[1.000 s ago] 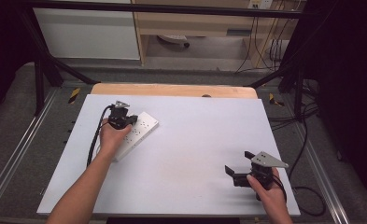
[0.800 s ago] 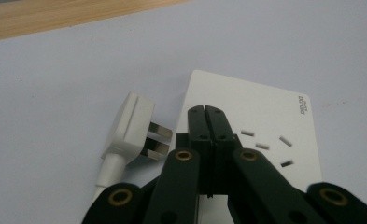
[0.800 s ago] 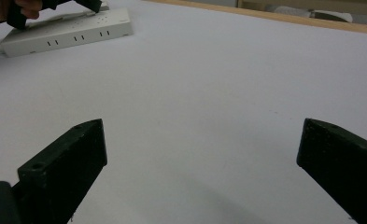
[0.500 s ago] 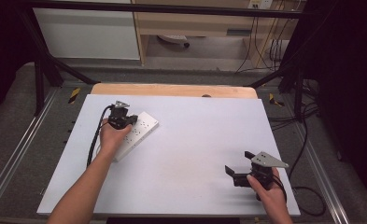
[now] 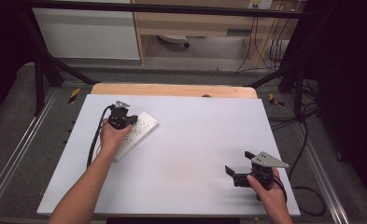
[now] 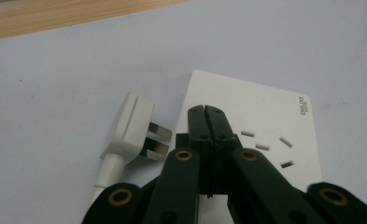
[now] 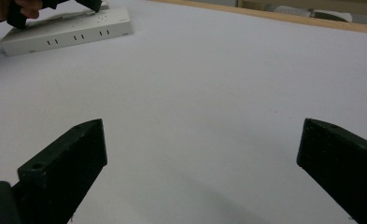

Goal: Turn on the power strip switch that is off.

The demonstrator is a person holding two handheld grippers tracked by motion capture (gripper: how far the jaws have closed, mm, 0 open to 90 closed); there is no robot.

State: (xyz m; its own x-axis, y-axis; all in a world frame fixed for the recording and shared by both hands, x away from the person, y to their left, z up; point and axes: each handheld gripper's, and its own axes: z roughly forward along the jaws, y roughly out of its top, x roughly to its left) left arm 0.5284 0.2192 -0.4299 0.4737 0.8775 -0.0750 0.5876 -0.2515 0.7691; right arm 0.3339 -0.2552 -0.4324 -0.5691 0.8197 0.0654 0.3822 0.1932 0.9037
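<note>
A white power strip (image 5: 137, 134) lies on the left half of the white table (image 5: 195, 140). My left gripper (image 5: 121, 117) rests over it, jaws shut with nothing between them (image 6: 205, 111). In the left gripper view the strip's socket face (image 6: 260, 121) lies under the jaw tips, and a white plug (image 6: 132, 128) on a white cord lies on the table just left of the strip, its prongs pointing at the strip's edge. My right gripper (image 5: 237, 173) sits near the table's front right, open and empty (image 7: 200, 154). The strip (image 7: 64, 30) appears far off in the right gripper view.
A wooden board edge (image 5: 172, 89) runs along the table's far side. Black frame bars (image 5: 45, 70) stand at the left and right, with cables (image 5: 307, 140) on the floor at the right. A black cable (image 5: 96, 140) trails from my left gripper.
</note>
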